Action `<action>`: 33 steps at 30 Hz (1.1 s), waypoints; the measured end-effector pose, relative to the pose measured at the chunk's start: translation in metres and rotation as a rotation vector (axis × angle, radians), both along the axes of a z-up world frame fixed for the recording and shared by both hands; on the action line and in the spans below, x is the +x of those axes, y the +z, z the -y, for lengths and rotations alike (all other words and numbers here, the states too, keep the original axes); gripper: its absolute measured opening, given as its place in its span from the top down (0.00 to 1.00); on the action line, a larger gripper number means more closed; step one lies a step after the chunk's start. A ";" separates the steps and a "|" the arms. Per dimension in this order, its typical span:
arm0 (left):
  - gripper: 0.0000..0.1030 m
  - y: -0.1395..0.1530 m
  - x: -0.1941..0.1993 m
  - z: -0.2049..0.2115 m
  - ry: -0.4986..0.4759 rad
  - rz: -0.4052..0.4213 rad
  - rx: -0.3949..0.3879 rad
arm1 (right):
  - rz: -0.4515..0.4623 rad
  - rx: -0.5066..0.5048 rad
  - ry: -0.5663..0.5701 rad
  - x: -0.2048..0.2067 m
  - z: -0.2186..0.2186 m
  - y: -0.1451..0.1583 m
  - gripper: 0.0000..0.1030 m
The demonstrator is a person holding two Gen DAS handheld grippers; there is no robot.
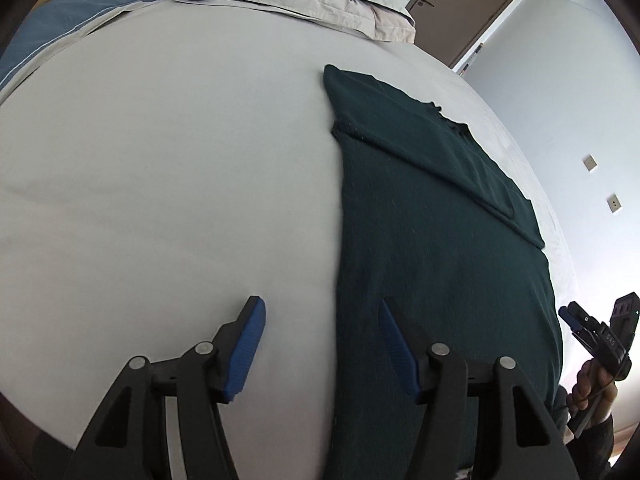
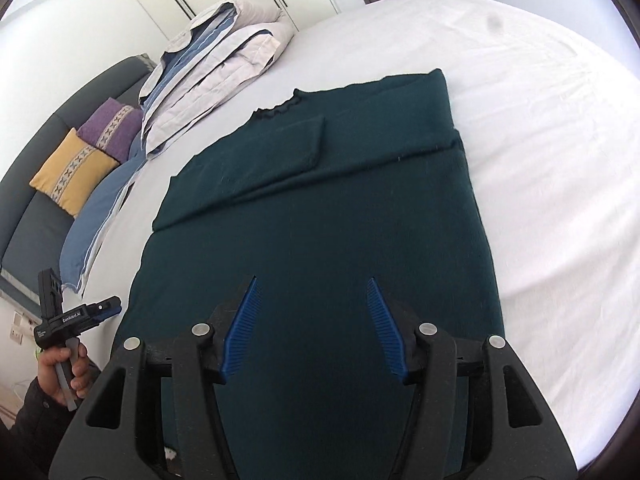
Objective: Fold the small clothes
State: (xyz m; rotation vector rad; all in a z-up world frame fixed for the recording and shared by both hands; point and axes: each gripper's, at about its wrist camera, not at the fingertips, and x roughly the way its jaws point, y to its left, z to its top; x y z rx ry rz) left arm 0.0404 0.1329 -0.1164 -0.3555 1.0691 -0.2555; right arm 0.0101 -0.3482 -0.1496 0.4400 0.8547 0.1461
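A dark green sweater (image 1: 440, 248) lies flat on the white bed sheet (image 1: 160, 168), its sleeves folded across the chest near the neckline (image 2: 280, 110). My left gripper (image 1: 320, 302) hovers open over the sweater's left edge near the hem, one blue pad above the sheet and one above the fabric, gripping nothing. My right gripper (image 2: 313, 280) is open above the lower middle of the sweater (image 2: 320, 220), also empty. Each gripper shows small in the other's view, held by a hand: the right gripper (image 1: 570, 314) beyond the sweater's right side, the left gripper (image 2: 114, 305) off its left side.
A folded grey and blue duvet (image 2: 216, 64) is stacked at the head of the bed. Yellow (image 2: 72, 170) and purple (image 2: 112, 126) cushions lean on a dark headboard. A brown door (image 1: 468, 4) and a white wall with sockets (image 1: 612, 202) lie beyond the bed's right edge.
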 end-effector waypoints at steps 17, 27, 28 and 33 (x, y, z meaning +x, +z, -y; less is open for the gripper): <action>0.47 -0.027 -0.077 -0.004 -0.160 -0.162 -0.262 | -0.041 0.108 0.044 -0.122 0.022 -0.007 0.47; 0.89 -0.042 -0.073 -0.006 -0.135 -0.218 -0.295 | -0.120 0.115 -0.042 -0.156 0.063 -0.013 0.47; 0.91 -0.042 -0.073 -0.008 -0.131 -0.218 -0.300 | -0.129 0.113 -0.052 -0.157 0.068 -0.014 0.47; 0.92 -0.039 -0.074 -0.006 -0.127 -0.203 -0.265 | -0.230 0.107 -0.085 -0.160 0.083 -0.029 0.47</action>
